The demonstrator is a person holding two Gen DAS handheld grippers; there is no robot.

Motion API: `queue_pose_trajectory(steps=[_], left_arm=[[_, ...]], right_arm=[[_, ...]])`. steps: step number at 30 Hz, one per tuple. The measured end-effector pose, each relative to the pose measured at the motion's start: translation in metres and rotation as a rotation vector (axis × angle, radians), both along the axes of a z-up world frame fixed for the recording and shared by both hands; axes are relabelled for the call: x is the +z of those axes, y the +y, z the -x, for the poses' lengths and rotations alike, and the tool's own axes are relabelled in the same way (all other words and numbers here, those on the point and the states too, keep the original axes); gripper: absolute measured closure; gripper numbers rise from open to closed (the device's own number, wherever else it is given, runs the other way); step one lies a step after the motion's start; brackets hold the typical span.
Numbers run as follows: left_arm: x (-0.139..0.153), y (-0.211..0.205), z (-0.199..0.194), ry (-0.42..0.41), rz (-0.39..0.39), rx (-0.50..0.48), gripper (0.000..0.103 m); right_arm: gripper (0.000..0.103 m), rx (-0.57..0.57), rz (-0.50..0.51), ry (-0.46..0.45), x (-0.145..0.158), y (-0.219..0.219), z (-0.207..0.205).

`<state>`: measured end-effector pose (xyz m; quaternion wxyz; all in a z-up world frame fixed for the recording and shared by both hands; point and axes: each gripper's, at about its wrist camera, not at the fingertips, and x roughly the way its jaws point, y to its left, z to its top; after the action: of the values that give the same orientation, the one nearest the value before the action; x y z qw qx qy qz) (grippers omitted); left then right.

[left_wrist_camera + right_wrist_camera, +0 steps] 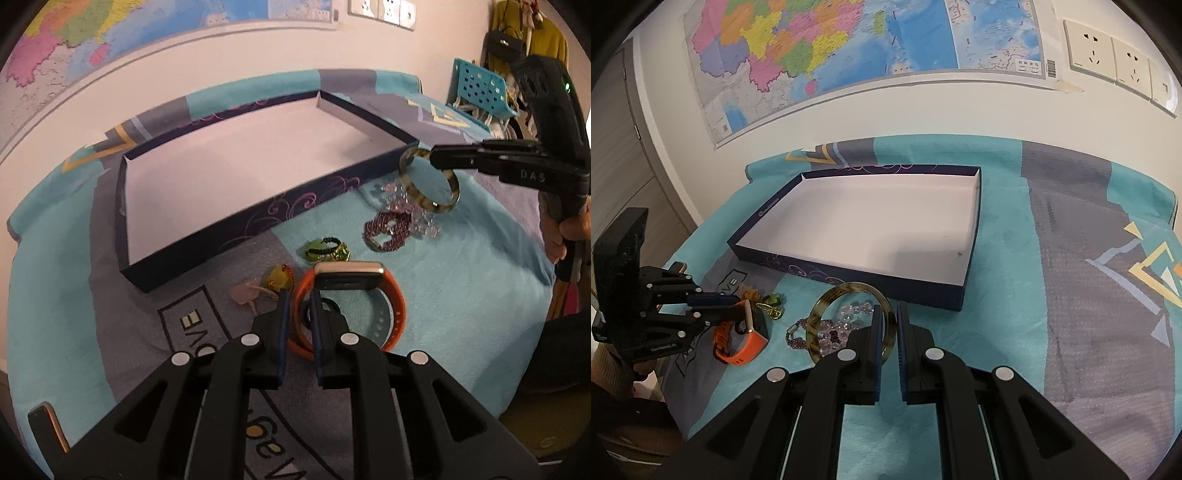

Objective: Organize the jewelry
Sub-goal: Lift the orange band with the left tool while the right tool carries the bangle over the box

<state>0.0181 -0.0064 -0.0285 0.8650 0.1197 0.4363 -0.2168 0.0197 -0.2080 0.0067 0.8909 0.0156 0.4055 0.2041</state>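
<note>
A shallow dark blue box (pixel 207 254) with a white inside lies on the cloth; it also shows in the right wrist view (pixel 849 271). My left gripper (pixel 297 295) is shut on the strap of an orange watch (pixel 397 314), also seen in the right wrist view (pixel 753 341). My right gripper (pixel 886 314) is shut on a mottled olive bangle (pixel 816 314) and holds it above the cloth near the box's near right corner; the bangle shows in the left wrist view (pixel 410 188). A purple bead bracelet (pixel 388 229), clear pink beads (pixel 424 221), green pieces (pixel 325 251) and a yellow and pink piece (pixel 266 284) lie in front of the box.
A teal and grey patterned cloth (pixel 1071 258) covers the table. A wall with a map (pixel 812 48) and sockets (pixel 1115 59) stands behind. A teal basket (pixel 480 88) and hanging clothes are at the far right. A dark phone (pixel 48 424) lies at the near left.
</note>
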Motion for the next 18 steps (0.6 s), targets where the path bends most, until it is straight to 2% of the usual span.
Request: queue_pose_trajectory(steps=[5, 11, 18], left_arm=[[-0.003, -0.004, -0.004, 0.003, -0.012, 0.006, 0.096], [0.002, 0.005, -0.003, 0.009, 0.042, 0.051, 0.097], [0.022, 0.023, -0.003, 0.002, 0.156, 0.098, 0.097]], right_arm=[[0.097, 0.002, 0.001, 0.005, 0.000, 0.001, 0.000], [0.097, 0.004, 0.003, -0.002, 0.003, 0.000, -0.001], [0.097, 0.014, 0.009, -0.023, 0.013, 0.002, -0.009]])
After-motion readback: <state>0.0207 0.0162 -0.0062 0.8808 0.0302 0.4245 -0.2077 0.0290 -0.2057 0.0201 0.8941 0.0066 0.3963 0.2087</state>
